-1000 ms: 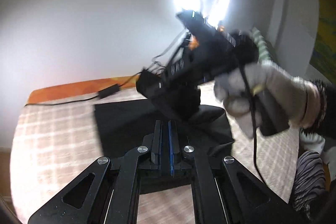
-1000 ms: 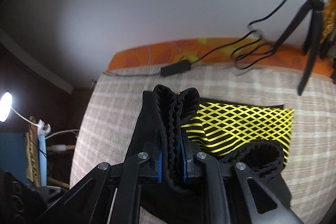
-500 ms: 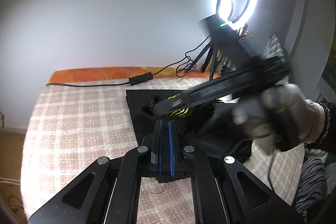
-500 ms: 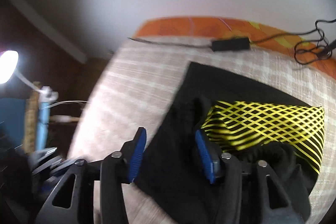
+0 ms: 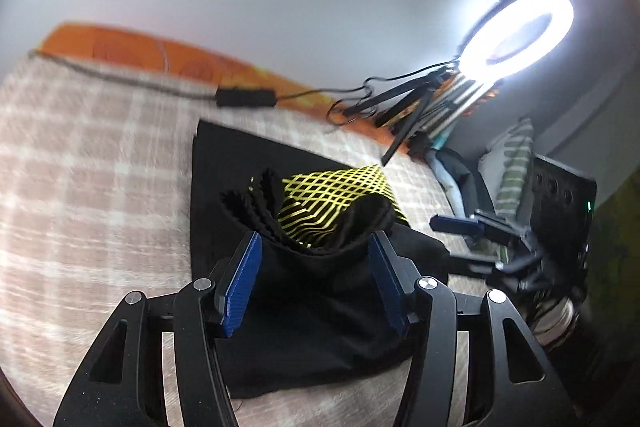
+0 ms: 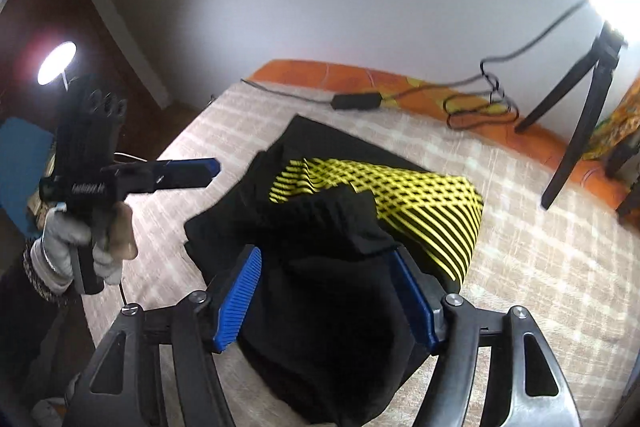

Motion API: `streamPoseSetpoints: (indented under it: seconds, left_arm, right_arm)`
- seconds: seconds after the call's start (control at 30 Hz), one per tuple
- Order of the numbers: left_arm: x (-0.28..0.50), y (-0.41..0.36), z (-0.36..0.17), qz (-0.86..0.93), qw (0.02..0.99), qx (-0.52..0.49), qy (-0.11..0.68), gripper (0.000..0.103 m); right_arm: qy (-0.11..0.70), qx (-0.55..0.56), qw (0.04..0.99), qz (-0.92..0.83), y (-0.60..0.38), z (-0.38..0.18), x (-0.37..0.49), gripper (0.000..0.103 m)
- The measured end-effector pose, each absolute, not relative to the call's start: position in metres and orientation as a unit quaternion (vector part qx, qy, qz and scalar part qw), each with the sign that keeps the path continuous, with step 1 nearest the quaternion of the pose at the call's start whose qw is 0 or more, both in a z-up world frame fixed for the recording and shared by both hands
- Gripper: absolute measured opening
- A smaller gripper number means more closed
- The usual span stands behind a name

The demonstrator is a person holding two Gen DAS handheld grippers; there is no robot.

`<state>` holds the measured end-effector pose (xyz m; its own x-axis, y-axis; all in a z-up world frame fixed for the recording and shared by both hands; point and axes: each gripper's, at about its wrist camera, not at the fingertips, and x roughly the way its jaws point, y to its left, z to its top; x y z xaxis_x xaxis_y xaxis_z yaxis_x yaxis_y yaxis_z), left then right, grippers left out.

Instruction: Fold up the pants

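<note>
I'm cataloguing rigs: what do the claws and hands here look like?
Each claw, left and right, has black angular linkages with silver bolts and ribbed blue pads. The left hand wears a pale grey glove with a dark patterned cuff and grips a black handle.

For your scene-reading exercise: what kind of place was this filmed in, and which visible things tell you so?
Probably a bedroom at home used for filming: a bed under a checked blanket, black pants on it, and a ring light on a tripod.
</note>
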<state>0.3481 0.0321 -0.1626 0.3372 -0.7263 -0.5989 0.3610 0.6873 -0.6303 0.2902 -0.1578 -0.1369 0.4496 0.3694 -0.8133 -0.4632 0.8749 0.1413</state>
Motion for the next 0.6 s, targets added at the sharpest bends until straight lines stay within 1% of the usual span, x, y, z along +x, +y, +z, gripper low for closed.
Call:
streamPoseSetpoints:
  seconds: [0.2, 0.3, 0.33, 0.37, 0.47, 0.5, 0.57, 0.6]
  left_arm:
    - [0.363, 0.020, -0.180, -0.319, 0.775, -0.212, 0.502, 0.054]
    - [0.367, 0.017, -0.185, -0.306, 0.776, -0.212, 0.509, 0.054]
    - [0.368, 0.017, -0.187, -0.303, 0.776, -0.214, 0.510, 0.054]
    - [0.370, 0.017, -0.189, -0.301, 0.775, -0.217, 0.511, 0.054]
    - [0.374, 0.018, -0.194, -0.296, 0.775, -0.223, 0.511, 0.052]
    - [0.375, 0.019, -0.194, -0.296, 0.776, -0.223, 0.509, 0.049]
    - [0.376, 0.018, -0.193, -0.297, 0.784, -0.212, 0.502, 0.018]
    - [0.377, 0.018, -0.193, -0.297, 0.786, -0.208, 0.501, 0.014]
  right_arm:
    - [0.470, -0.073, 0.843, 0.251, -0.154, -0.158, 0.319, 0.069]
    - [0.481, -0.062, 0.836, 0.256, -0.152, -0.169, 0.334, 0.069]
    - [0.485, -0.058, 0.833, 0.260, -0.151, -0.172, 0.338, 0.061]
    - [0.488, -0.055, 0.830, 0.265, -0.149, -0.176, 0.339, 0.041]
    - [0.478, -0.062, 0.834, 0.270, -0.143, -0.174, 0.327, 0.028]
    - [0.470, -0.069, 0.837, 0.273, -0.141, -0.171, 0.320, 0.025]
    - [0.452, -0.085, 0.844, 0.274, -0.135, -0.163, 0.301, 0.019]
    - [0.446, -0.087, 0.847, 0.277, -0.133, -0.160, 0.294, 0.018]
